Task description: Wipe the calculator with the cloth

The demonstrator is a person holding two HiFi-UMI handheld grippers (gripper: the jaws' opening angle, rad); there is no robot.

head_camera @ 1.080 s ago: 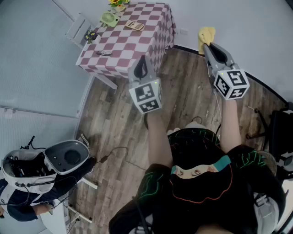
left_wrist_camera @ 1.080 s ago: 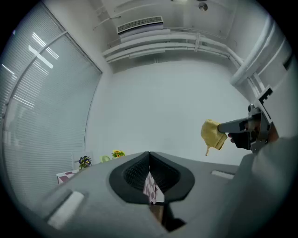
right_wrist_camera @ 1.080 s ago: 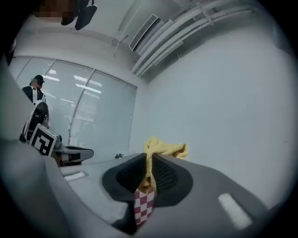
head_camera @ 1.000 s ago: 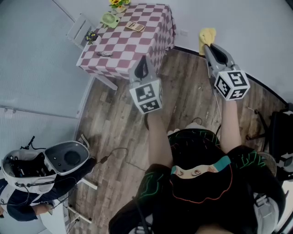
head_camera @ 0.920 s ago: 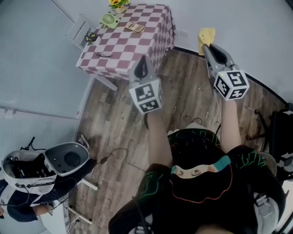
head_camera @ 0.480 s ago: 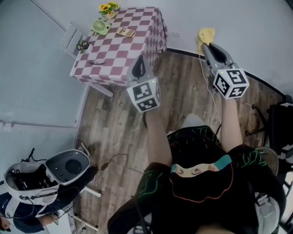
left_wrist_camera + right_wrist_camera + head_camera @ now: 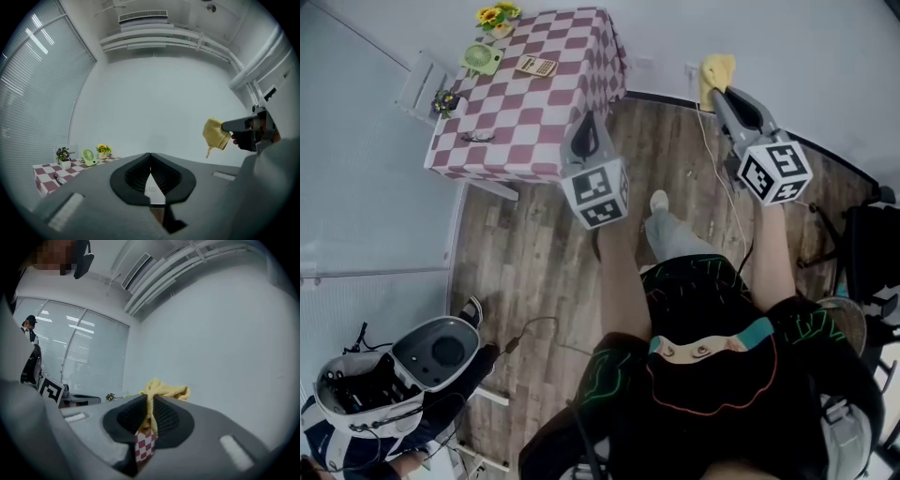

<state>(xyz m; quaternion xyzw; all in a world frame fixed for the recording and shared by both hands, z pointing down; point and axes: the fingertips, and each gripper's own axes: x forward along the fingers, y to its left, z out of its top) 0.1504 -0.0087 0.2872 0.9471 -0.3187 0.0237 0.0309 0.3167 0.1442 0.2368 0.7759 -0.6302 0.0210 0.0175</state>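
The right tool is clamped on the crumpled yellow cloth. The left tool is closed and empty. The small tan calculator lies on the pink-checked desk, well ahead-left of both tools. Risk: unbraced, it may slide under wiping into the green fan nearby.

Seemingly a foot has stepped forward; the calculator shifted leftward in view.

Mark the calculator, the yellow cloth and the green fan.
calculator (image 7: 535,67), head view, middle of its face.
yellow cloth (image 7: 718,68), head view, bunched upper part.
green fan (image 7: 483,59), head view, round grille.
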